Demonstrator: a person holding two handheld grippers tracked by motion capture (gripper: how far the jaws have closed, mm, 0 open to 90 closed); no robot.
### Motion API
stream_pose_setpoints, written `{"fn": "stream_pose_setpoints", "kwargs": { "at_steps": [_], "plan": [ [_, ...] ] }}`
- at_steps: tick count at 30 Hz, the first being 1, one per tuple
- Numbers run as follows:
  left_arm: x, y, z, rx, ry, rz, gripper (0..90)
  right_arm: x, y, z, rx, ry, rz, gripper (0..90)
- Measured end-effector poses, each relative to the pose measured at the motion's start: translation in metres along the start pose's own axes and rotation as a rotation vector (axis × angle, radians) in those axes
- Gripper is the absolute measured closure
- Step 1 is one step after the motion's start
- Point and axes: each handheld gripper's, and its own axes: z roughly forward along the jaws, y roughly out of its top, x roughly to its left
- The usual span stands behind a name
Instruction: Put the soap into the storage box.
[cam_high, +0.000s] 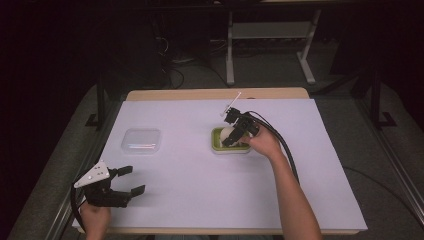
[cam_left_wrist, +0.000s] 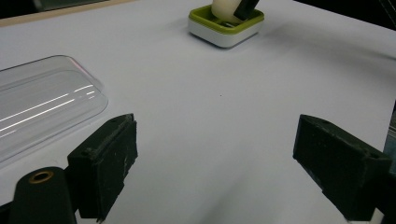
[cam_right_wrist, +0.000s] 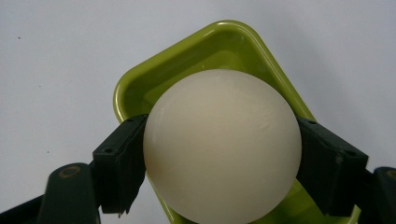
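a: white tabletop (cam_high: 200, 175) status?
b: right gripper (cam_high: 231, 136) clamps the cream ball (cam_right_wrist: 222, 147) over the green tray (cam_high: 216, 145), right of centre. left gripper (cam_high: 129, 181) spread wide, near-left corner, beside clear lid (cam_high: 142, 140).

Clear plastic lid (cam_high: 142, 140) on the white table cover (cam_high: 200, 175), left side.

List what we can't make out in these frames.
- Tray floor, right gripper view: hidden by the ball; contact between them cannot be told.
- Ball, left gripper view: cut off by the top edge.
- Lid, left gripper view: cut off by the left edge.
- Right gripper jaws, high view: too small to judge the grip.
- Room behind the table, high view: too dark.
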Motion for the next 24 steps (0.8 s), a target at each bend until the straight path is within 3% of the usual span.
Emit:
{"fn": "stream_pose_setpoints", "kwargs": {
  "at_steps": [24],
  "plan": [
    [0.0000,-0.0001,-0.0008,-0.008,0.004,-0.004,13.1,-0.0020,-0.0011,0.0016,0.021,-0.004,0.004,22.8]
  ]
}}
